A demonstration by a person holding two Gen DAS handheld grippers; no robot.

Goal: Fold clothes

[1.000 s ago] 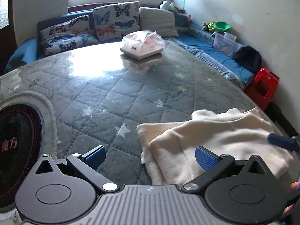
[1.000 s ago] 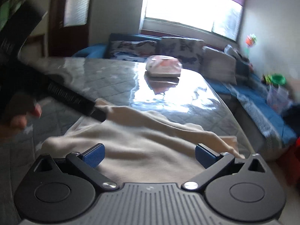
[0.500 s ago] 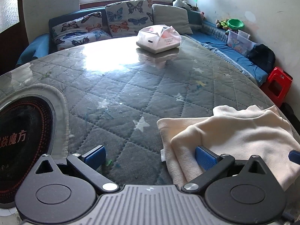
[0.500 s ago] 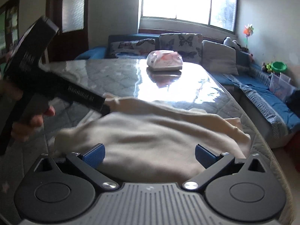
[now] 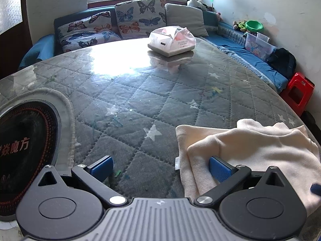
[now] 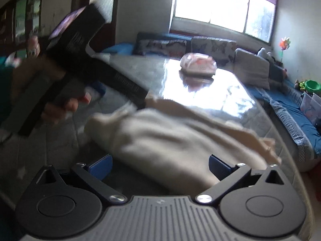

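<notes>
**Cream garment at table's right edge, both grippers wide**

L to R: black cooktop disc (image 5: 24, 156) at the left rim, then a broad bare stretch of quilted table (image 5: 140, 92), w/ a white bag (image 5: 172, 41) far back. Left gripper (image 5: 160, 167) spread wide, nothing between its fingers, right pad over the folded cream garment (image 5: 250, 150), which lies at the right rim. Right gripper (image 6: 160, 166) also wide, low over the cloth; view blurred.

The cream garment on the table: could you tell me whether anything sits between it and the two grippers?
Nothing visible does. The cream garment lies right ahead of the open left gripper and open right gripper; the bagged box sits far beyond.
</notes>
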